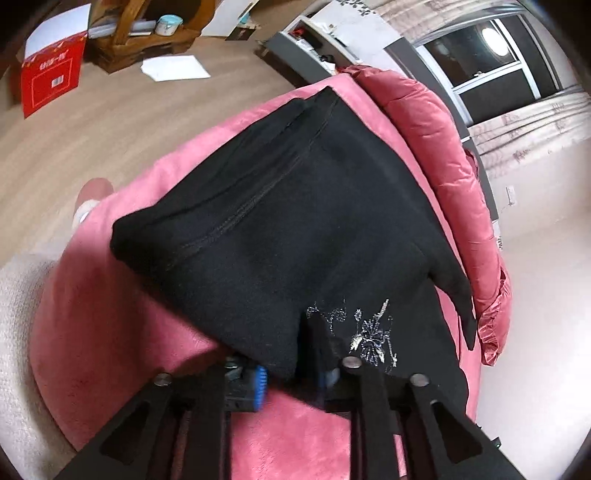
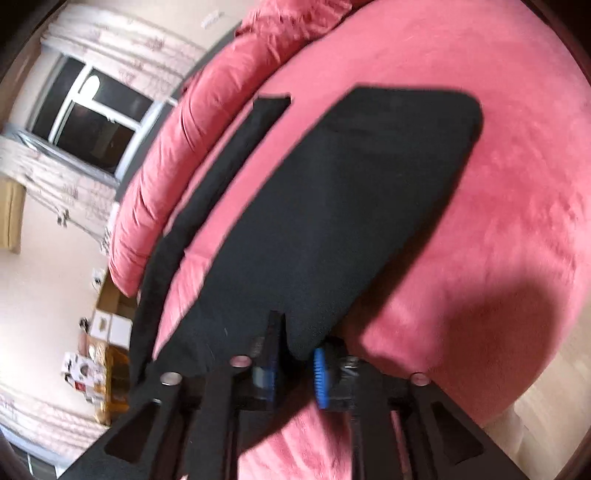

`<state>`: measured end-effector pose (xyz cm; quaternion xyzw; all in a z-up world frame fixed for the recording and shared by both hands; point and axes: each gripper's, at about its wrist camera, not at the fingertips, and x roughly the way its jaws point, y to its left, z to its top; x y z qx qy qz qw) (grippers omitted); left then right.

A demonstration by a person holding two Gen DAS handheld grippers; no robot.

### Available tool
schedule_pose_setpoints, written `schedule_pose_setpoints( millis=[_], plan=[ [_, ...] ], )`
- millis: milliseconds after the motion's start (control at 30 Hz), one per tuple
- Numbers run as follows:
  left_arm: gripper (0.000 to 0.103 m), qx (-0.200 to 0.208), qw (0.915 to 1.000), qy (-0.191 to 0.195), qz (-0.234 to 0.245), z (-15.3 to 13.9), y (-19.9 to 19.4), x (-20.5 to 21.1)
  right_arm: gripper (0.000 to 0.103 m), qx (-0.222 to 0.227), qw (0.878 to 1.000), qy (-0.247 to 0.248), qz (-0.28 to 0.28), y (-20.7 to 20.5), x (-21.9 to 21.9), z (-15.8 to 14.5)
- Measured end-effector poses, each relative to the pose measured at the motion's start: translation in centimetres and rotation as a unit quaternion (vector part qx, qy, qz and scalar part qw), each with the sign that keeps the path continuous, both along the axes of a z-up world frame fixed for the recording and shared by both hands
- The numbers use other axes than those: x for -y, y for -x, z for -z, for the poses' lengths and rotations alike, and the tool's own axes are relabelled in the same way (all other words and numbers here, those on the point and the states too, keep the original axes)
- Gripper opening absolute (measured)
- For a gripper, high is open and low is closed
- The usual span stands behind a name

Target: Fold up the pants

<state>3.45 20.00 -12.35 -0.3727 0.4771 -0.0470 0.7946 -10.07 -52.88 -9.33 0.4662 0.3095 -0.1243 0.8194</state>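
We pinch the near edge of the black pants (image 1: pixel 295 206) with the left gripper (image 1: pixel 291 373) and the right gripper (image 2: pixel 295 363), both closed on cloth, probably so we can carry this edge over the pink bed cover (image 2: pixel 498 184) for folding.

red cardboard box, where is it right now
The red cardboard box shows only in the left wrist view, at the upper left, standing on the wooden floor beside a wooden rack, well away from the pink bed.
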Motion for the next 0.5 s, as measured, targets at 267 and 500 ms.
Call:
schedule_pose_setpoints(
  millis=[267,500],
  plan=[
    [0.015,-0.001,0.9998,-0.007,-0.016,0.0,0.8,-0.2,0.007,-0.029,0.995,0.001,0.1,0.5,6.2,0.9],
    [0.014,-0.014,0.9996,-0.011,-0.021,-0.5,1.3,-0.1,0.008,-0.051,0.99,0.104,0.086,1.4,4.4,-2.3]
  ],
)
